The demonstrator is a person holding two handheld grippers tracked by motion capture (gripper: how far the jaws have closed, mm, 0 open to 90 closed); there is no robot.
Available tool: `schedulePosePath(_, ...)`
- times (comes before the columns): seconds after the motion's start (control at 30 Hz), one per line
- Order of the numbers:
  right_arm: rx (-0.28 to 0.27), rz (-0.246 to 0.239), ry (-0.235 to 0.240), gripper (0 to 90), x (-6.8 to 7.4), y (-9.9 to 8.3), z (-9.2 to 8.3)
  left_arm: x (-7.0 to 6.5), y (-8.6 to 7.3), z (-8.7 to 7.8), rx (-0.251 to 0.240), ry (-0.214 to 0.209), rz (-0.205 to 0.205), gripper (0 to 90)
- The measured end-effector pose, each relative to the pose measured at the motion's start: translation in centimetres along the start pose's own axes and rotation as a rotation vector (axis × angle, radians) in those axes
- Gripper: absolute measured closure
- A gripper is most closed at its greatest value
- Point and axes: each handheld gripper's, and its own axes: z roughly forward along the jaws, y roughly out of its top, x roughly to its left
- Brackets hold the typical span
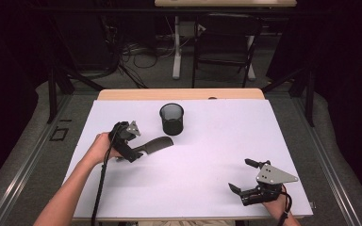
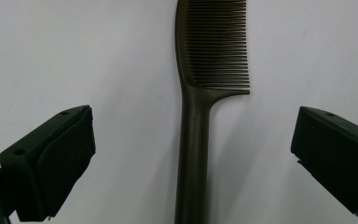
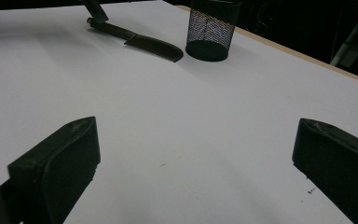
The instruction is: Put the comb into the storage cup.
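A dark brown comb (image 1: 156, 144) lies flat on the white table, teeth end toward the black mesh cup (image 1: 172, 118). In the left gripper view the comb (image 2: 193, 140) runs up the middle, its handle between the two spread jaws and touching neither. My left gripper (image 1: 134, 153) is open over the handle end. The right gripper (image 1: 241, 176) stands open near the table's front right, nothing between its jaws. From the right gripper view the comb (image 3: 137, 42) and the mesh cup (image 3: 210, 30) lie far off at the top.
The white sheet (image 1: 207, 155) covers the table, with a wooden edge (image 1: 179, 94) along the back. Beyond the table stand desk legs, a chair frame and cables on the floor.
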Motion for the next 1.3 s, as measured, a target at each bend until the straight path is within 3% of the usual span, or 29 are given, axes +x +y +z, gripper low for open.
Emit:
schedulePosePath(0.1, 0.0, 0.0, 0.0, 0.3, 0.0, 0.0, 0.0, 0.0, 0.4, 0.3, 0.036, 0.0, 0.014, 0.0)
schedulePosePath(0.4, -0.004, 0.016, 0.016, 0.3, 0.0, -0.1, 0.0, 0.0, 1.2, 0.5, 0.099, -0.037, 0.045, 17.7)
schedulePosePath(0.43, -0.007, 0.02, 0.016, 0.3, 0.0, -0.1, 0.0, 0.0, 1.4, 0.7, 0.132, -0.03, 0.063, 22.7)
schedulePosePath(0.77, -0.004, 0.026, 0.022, 0.3, -0.2, -0.2, -0.1, 0.1, 2.0, 1.5, 0.206, -0.051, 0.082, 52.9)
schedulePosePath(0.87, -0.008, 0.025, 0.02, 0.3, -0.2, -0.2, -0.1, 0.1, 2.2, 1.8, 0.239, -0.06, 0.093, 55.3)
schedulePosePath(0.9, -0.009, 0.027, 0.02, 0.3, -0.2, -0.2, -0.1, 0.1, 2.3, 2.0, 0.256, -0.045, 0.095, 59.2)
schedulePosePath(1.3, -0.005, 0.027, 0.021, 0.3, -0.2, -0.2, -0.1, 0.2, 2.8, 3.2, 0.309, -0.068, 0.119, 66.6)
